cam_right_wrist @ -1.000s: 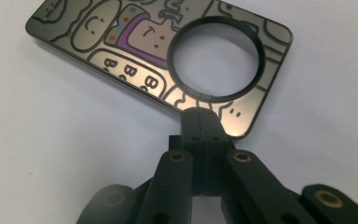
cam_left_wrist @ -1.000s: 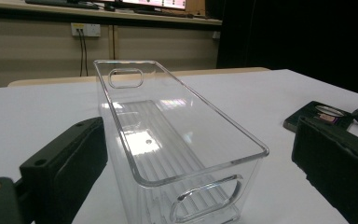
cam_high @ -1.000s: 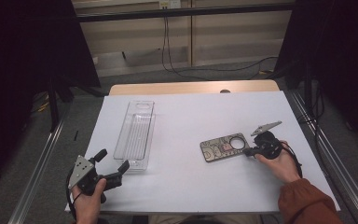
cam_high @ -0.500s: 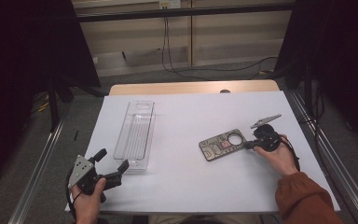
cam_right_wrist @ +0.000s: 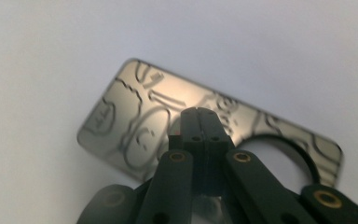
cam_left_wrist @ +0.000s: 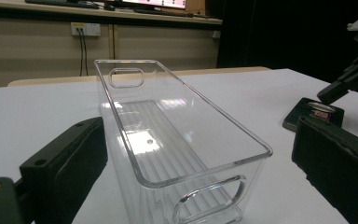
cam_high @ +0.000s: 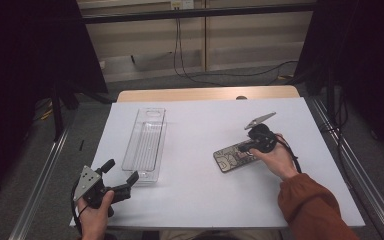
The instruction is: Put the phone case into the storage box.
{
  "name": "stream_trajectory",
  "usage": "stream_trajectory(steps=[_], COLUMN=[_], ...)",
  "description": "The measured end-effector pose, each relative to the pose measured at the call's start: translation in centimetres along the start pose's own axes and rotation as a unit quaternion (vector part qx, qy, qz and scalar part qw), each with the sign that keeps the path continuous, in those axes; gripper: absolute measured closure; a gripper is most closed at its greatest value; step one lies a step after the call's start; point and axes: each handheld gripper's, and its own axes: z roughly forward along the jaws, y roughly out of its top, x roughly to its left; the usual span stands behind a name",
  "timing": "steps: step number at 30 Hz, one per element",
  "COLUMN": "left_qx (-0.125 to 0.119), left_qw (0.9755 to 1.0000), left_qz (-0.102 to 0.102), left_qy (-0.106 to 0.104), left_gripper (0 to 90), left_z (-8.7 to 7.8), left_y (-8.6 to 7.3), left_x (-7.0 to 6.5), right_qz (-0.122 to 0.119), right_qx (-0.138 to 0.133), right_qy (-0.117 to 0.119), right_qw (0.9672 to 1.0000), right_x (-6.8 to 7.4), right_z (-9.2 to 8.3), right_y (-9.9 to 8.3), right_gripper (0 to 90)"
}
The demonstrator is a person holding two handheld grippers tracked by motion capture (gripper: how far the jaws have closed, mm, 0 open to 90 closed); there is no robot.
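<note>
A phone (cam_high: 231, 159) with a patterned case lies flat on the white table (cam_high: 200, 200), right of centre. My right gripper (cam_high: 245, 147) is shut, its tips over the middle of the phone (cam_right_wrist: 126, 126). In the right gripper view the jaws (cam_right_wrist: 199, 113) stand pressed together with nothing seen between them, and whether they touch the case I cannot tell. A black ring (cam_right_wrist: 284, 149) sits on the case beside them. My left gripper (cam_high: 121, 171) is open at the front left, its jaws either side of the near end of an empty clear plastic bin (cam_high: 145, 142), apart from it.
The bin (cam_left_wrist: 182, 140) runs lengthwise away from me, with a handle cut-out at each end. In the left gripper view the phone (cam_left_wrist: 313, 112) and the right gripper (cam_left_wrist: 349, 79) show off to the right. Metal rails flank the table; cables hang at the back wall.
My right hand has moved left and toward the far side, bringing the shut jaws from the phone's right end to over its middle. The left gripper and bin stayed put.
</note>
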Motion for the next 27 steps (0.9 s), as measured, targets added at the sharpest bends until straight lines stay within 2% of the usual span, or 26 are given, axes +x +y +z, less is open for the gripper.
stream_trajectory(steps=[8, 15, 22, 27], left_qx=[0.002, 0.006, 0.005, 0.003], left_qw=[1.0000, 0.9999, 1.0000, 1.0000], left_qz=[0.001, 0.005, 0.004, 0.000], left_qy=[-0.002, -0.005, -0.004, -0.003], left_gripper=[3.5, 3.5, 3.4, 3.3], left_z=[0.0, 0.0, -0.1, -0.1], left_y=[0.0, -0.1, -0.1, -0.1], left_x=[0.1, 0.2, 0.3, 0.2], right_qz=[-0.015, -0.022, -0.033, -0.037], right_qx=[0.016, 0.031, 0.045, 0.048], right_qy=[0.021, 0.033, 0.034, 0.034], right_qw=[0.9995, 0.9988, 0.9979, 0.9976], right_x=[1.5, 2.6, 3.5, 3.7], right_z=[3.4, 6.0, 7.7, 7.5], right_y=[3.4, 4.8, 4.8, 4.6], right_gripper=[90.0, 90.0, 90.0, 90.0])
